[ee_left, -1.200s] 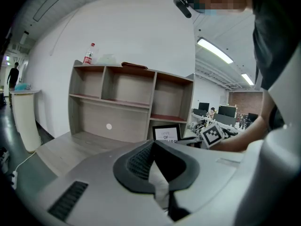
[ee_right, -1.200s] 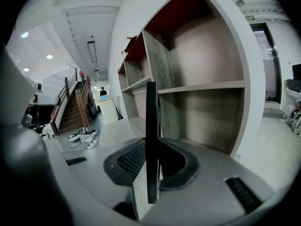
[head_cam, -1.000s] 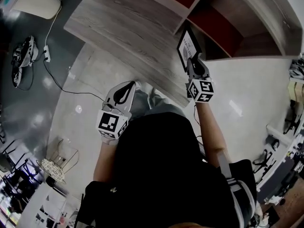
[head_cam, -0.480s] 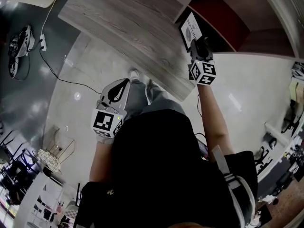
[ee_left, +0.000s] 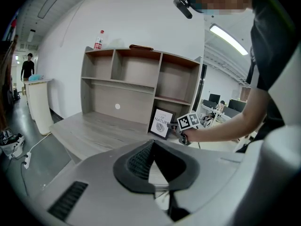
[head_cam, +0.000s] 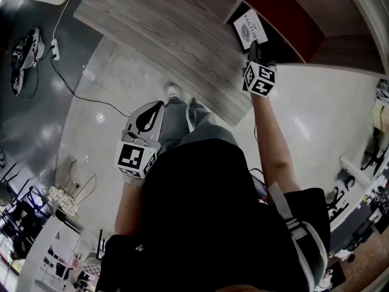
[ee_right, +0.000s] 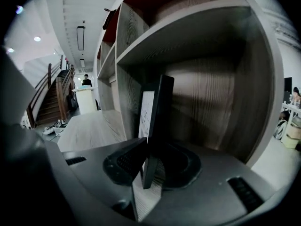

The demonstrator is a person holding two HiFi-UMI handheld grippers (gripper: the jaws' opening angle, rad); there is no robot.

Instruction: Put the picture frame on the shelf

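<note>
Black picture frame (ee_left: 161, 123) upright in bottom right compartment of wooden shelf (ee_left: 123, 72)

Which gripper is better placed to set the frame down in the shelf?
Right. The right gripper holds the picture frame upright at the shelf's lower bay, jaws just easing open. The left gripper is empty, low and away from the desk.

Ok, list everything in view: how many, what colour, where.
desk: one, grey wood grain, top of the head view
shelf unit: one, wood grain, on the desk
picture frame: one, black with white print, upright at the shelf unit's lower right compartment
bottle: one, red cap, on top of the shelf unit
power strip: one, white, on the floor left of the desk
right gripper: one, grey, closed on the picture frame, jaws just eased slightly
left gripper: one, grey, low before the desk, jaws together, empty
</note>
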